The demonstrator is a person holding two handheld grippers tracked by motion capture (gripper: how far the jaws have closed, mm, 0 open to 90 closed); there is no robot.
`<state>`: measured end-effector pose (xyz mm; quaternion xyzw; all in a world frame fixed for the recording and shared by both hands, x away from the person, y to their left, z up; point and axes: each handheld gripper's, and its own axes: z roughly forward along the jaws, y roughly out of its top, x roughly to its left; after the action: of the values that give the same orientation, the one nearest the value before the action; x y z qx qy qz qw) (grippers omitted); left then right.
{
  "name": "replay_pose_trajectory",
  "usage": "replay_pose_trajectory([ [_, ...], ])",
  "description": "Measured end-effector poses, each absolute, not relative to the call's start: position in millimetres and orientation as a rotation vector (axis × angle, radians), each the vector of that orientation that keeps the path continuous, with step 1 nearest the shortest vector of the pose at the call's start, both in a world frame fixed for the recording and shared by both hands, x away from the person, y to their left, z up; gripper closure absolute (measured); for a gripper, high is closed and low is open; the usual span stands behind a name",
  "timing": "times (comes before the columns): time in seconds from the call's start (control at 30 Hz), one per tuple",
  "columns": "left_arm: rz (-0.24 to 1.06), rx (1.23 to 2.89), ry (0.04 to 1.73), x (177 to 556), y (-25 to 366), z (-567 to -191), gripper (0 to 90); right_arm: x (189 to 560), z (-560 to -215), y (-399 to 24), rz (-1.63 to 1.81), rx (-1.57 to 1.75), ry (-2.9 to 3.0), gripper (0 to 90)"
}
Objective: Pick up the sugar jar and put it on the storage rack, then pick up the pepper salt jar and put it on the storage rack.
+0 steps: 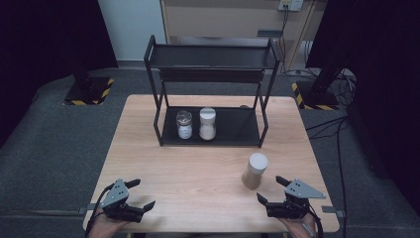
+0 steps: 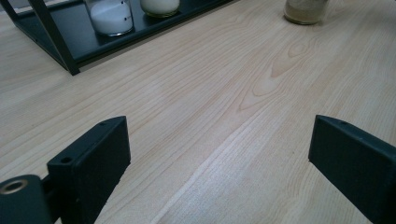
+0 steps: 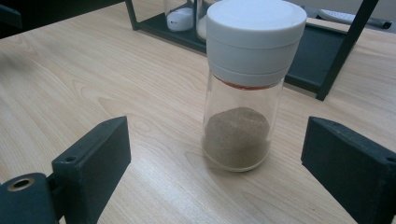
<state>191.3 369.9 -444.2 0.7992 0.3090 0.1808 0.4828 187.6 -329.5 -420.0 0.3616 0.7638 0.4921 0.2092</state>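
Item: spice jar (image 1: 255,171), white lid, brown powder, upright on bench (image 1: 198,173), outside the rack (image 1: 210,99). Lies just ahead of the right hand-held gripper (image 1: 274,190), jaws released, empty. Left hand-held gripper (image 1: 142,193), likewise released, well apart.

A light wooden table (image 1: 163,163) fills the frame's centre on dark grey carpet (image 1: 44,148). A pale wooden cabinet (image 1: 218,20) stands at the upper middle, with black curtains (image 1: 44,34) at both upper corners.
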Motion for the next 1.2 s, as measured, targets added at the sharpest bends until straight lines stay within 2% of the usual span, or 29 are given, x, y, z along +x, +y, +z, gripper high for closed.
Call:
replay_pose_trajectory([
  [1.2, 0.441, 1.957, 0.753, 191.5, 368.6, -443.5, 4.5, 180.4, -415.7, -333.6, 1.402, 1.031, 2.091, 7.8],
])
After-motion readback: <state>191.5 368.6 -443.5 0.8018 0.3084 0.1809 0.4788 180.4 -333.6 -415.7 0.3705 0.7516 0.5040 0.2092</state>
